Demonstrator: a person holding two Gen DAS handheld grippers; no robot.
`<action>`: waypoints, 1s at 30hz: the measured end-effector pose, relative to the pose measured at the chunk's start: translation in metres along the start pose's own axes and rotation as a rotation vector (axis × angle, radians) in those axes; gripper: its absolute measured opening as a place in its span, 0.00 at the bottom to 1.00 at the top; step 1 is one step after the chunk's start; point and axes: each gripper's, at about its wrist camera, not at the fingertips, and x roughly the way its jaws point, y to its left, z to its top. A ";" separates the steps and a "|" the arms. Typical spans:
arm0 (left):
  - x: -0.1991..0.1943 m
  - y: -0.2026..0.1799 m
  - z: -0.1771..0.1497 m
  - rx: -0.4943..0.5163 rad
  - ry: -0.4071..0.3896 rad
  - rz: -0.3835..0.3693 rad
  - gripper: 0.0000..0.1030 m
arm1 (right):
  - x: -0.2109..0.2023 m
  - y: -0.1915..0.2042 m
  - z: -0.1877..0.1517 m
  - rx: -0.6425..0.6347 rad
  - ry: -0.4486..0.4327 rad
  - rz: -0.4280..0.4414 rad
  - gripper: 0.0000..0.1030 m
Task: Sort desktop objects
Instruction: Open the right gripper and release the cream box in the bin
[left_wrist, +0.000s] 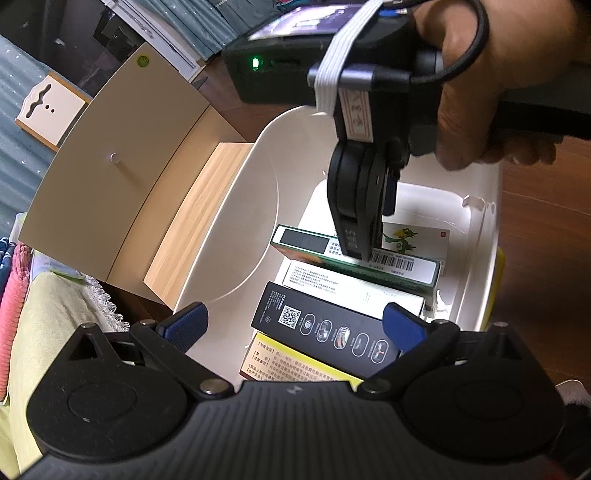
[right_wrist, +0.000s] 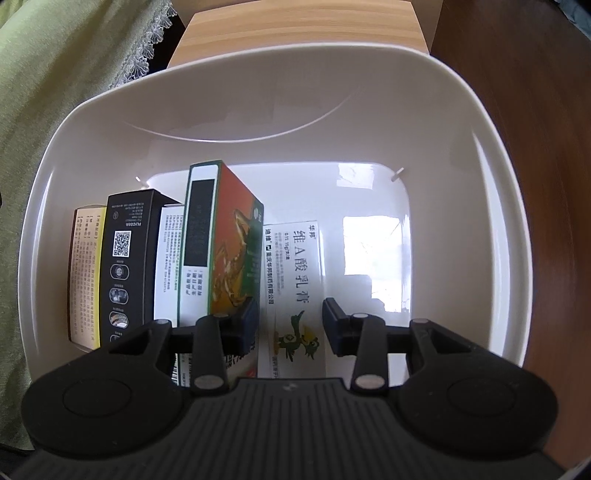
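Inside, your white bin (right_wrist: 88, 122) held five boxes. Four stood on edge in a row: a yellow-edged box (right_wrist: 84, 273) with red-brown print, a black box (right_wrist: 129, 258) showing a QR code and a column of oval icons, a white box (right_wrist: 169, 258), and a green-and-orange box (right_wrist: 229, 243). A white box (right_wrist: 295, 266) printed "维A酸乳膏", with a green bird cartoon, lay flat just beside them. Your right gripper (right_wrist: 290, 325) stood partly open over that flat box, gripping nothing, its left pad against the green-and-orange box. Your left gripper (left_wrist: 295, 325) hung wide open and empty above the bin.
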 end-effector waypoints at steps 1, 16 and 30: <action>0.000 0.000 0.000 0.001 0.000 0.000 0.99 | -0.002 -0.001 0.000 -0.001 -0.005 0.000 0.34; 0.001 -0.002 0.002 -0.002 0.003 0.009 0.99 | -0.006 0.018 -0.005 -0.499 0.099 -0.082 0.34; 0.001 0.000 0.000 0.002 0.010 0.016 0.99 | 0.023 0.040 -0.026 -1.189 0.236 -0.177 0.34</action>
